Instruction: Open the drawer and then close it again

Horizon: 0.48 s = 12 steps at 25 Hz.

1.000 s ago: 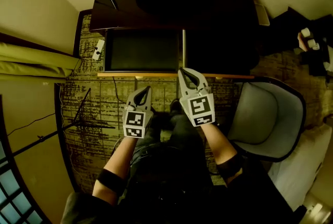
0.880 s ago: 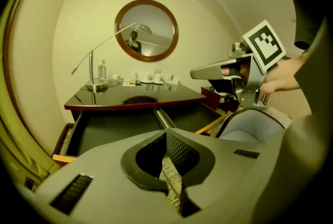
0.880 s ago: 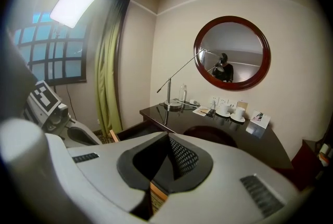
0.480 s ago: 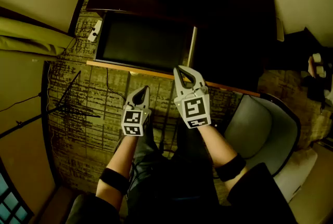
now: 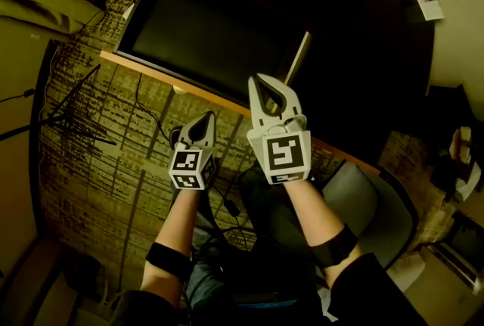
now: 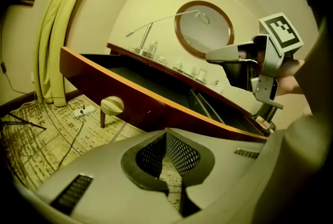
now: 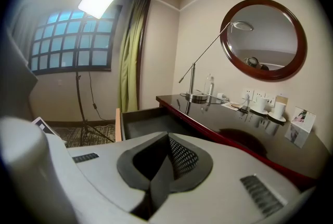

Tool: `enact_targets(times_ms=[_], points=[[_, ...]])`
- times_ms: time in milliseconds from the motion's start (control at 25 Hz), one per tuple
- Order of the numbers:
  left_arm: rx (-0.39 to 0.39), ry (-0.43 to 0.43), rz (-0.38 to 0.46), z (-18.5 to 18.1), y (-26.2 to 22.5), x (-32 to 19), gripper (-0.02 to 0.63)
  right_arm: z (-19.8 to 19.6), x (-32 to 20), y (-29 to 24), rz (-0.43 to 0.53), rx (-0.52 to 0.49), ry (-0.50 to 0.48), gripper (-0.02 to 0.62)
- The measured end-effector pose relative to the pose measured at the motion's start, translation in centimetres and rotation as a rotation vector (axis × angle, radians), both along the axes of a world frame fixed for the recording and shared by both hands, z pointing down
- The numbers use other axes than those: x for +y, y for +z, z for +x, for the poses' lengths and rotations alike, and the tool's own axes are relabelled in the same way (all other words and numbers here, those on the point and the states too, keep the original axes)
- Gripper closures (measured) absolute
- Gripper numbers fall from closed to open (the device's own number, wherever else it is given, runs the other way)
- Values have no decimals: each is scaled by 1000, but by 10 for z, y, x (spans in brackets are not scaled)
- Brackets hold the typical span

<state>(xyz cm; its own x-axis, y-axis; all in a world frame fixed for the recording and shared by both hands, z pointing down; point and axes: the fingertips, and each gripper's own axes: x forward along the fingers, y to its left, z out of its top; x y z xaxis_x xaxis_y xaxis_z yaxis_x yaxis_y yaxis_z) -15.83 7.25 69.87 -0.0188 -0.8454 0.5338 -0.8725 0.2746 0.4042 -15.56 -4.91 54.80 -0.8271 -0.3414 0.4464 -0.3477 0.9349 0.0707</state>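
Wooden drawer (image 5: 204,37) standing open, just ahead of left gripper (image 5: 206,120) and right gripper (image 5: 261,82), both jaws closed, empty

The desk top (image 7: 229,127) is dark wood polished to a mirror-like gloss. The drawer (image 6: 130,95) has a smooth reddish-brown wooden front with a paler top edge, and its inside looks matt and dark. The round knob (image 6: 112,106) is pale and smooth. The left gripper (image 6: 165,132) and right gripper (image 7: 168,134) are matt grey plastic with dotted, rough-textured pads (image 6: 181,153). The carpet (image 5: 83,143) looks woven. The curtain (image 7: 130,51) is cloth. The lamp (image 7: 193,80) is shiny metal.
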Motion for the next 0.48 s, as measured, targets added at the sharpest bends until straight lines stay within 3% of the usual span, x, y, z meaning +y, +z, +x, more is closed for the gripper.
enact_targets(times_ms=[480], points=[[56,-55,36,-10,8,-23,614,-18,-38,22,-21,-53,36,594]])
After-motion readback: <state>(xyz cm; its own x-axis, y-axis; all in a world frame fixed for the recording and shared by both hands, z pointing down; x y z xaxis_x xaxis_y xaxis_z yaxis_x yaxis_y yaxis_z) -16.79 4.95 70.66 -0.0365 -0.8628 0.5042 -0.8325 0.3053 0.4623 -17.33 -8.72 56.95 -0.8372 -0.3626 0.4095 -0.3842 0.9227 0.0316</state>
